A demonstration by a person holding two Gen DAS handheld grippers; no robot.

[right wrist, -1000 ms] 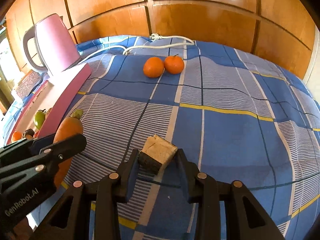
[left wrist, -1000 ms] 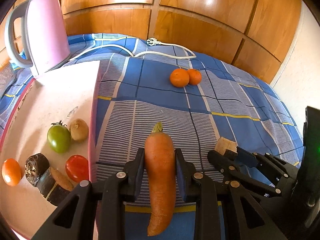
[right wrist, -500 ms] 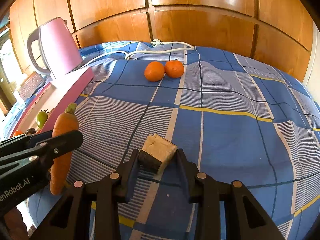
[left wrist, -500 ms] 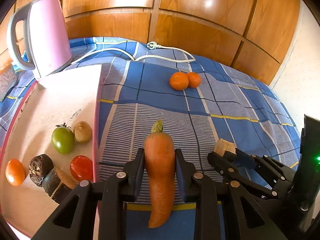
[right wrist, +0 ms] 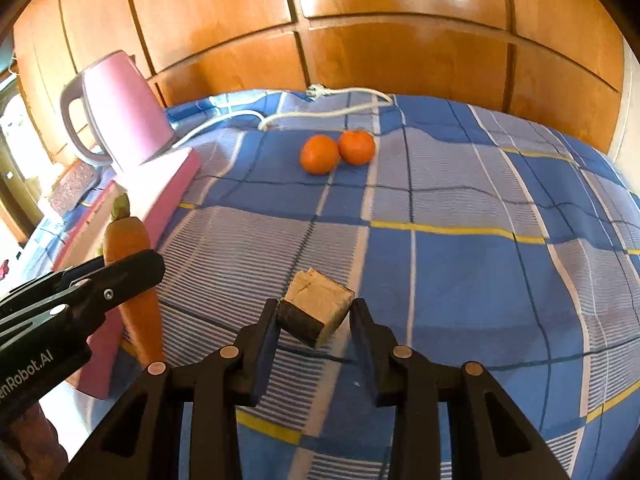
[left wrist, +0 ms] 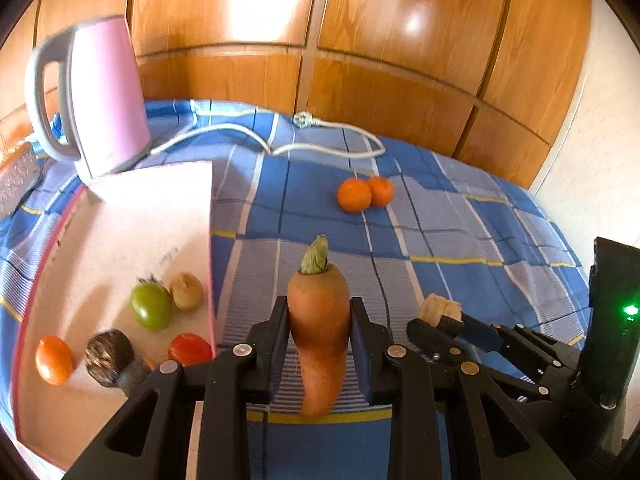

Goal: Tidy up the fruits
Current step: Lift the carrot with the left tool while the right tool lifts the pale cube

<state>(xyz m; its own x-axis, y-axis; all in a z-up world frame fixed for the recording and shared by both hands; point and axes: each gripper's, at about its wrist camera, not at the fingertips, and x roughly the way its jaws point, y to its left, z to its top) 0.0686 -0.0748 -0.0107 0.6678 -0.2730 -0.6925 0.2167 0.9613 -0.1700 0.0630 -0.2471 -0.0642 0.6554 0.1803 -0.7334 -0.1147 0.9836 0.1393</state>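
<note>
My left gripper (left wrist: 319, 328) is shut on an orange carrot (left wrist: 318, 332), stem end forward, held above the blue checked cloth. My right gripper (right wrist: 315, 316) is shut on a pale cut chunk with dark skin (right wrist: 318, 306); it also shows in the left wrist view (left wrist: 440, 312). Two oranges (left wrist: 362, 196) lie together on the cloth farther ahead, also in the right wrist view (right wrist: 338, 152). A pink tray (left wrist: 120, 248) at the left holds a green tomato (left wrist: 151, 306), a kiwi (left wrist: 186, 291), a red tomato (left wrist: 190, 349), a small orange (left wrist: 54, 360) and dark cut pieces (left wrist: 108, 358).
A pink kettle (left wrist: 100, 96) stands behind the tray, with its white cord (left wrist: 320, 146) trailing across the cloth. Wooden panelling (left wrist: 360, 40) closes the back. A white wall is at the right. The left gripper (right wrist: 72, 300) sits close beside the right one.
Both grippers have risen and tilted back, each still holding its item. The tray, oranges and kettle now sit lower and farther in view. Nothing was let go.
</note>
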